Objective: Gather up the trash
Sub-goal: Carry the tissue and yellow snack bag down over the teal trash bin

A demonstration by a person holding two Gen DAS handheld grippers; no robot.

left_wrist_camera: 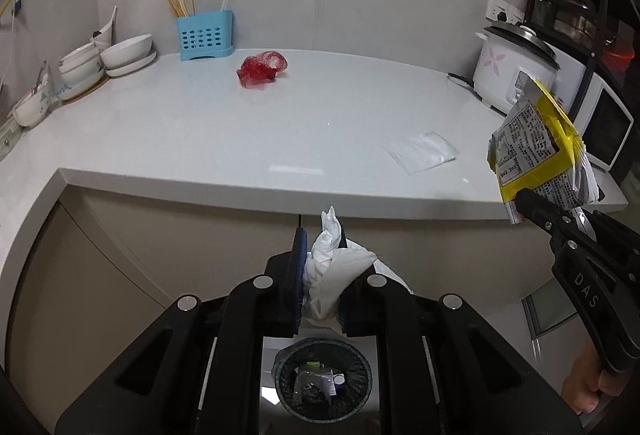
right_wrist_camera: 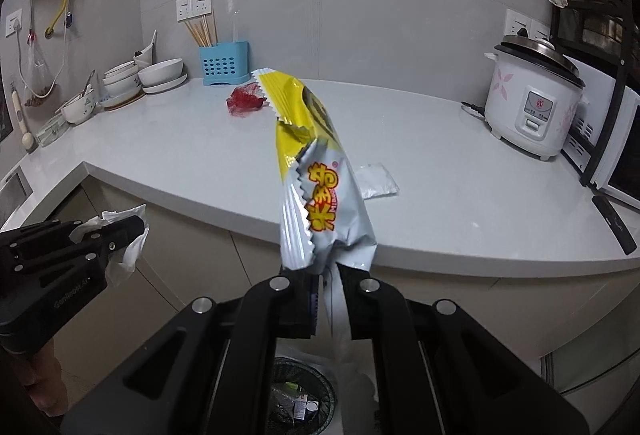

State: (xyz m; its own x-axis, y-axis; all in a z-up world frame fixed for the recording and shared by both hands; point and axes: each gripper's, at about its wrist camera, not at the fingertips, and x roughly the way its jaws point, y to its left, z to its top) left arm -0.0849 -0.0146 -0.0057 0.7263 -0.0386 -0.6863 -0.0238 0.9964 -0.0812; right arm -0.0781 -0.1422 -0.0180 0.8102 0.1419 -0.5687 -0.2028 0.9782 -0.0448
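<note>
A: We note both tools loaded. The left gripper (left_wrist_camera: 320, 275) is clamped on a crumpled white tissue (left_wrist_camera: 332, 259), low centre of its own view; the right gripper (right_wrist_camera: 326, 295) is pinched on the bottom of a yellow and silver snack wrapper (right_wrist_camera: 316, 171), which stands up the middle of its frame

B: Why held there, in front of the counter (left_wrist_camera: 200, 123) edge and not over it?

A: We judge it is for the drop. The mesh waste bin (left_wrist_camera: 324, 383) sits at the bottom centre of each view, below the jaws, with packets already inside

B: What remains on the counter?

A: A red net bag (left_wrist_camera: 262, 69) upper centre by the blue utensil holder (left_wrist_camera: 205, 35), and a flat clear sachet (left_wrist_camera: 422, 151) at centre right. We read both as trash not yet collected

B: What can we not make out?

A: In the right view the wrapper covers part of the red net and of the sachet. The bin is cut off by the gripper bodies and the frame bottom, so we cannot tell how full it is. The small print on the wrapper's back is unreadable, and only part of a hand (left_wrist_camera: 584, 391) shows at the lower right of the left view
</note>
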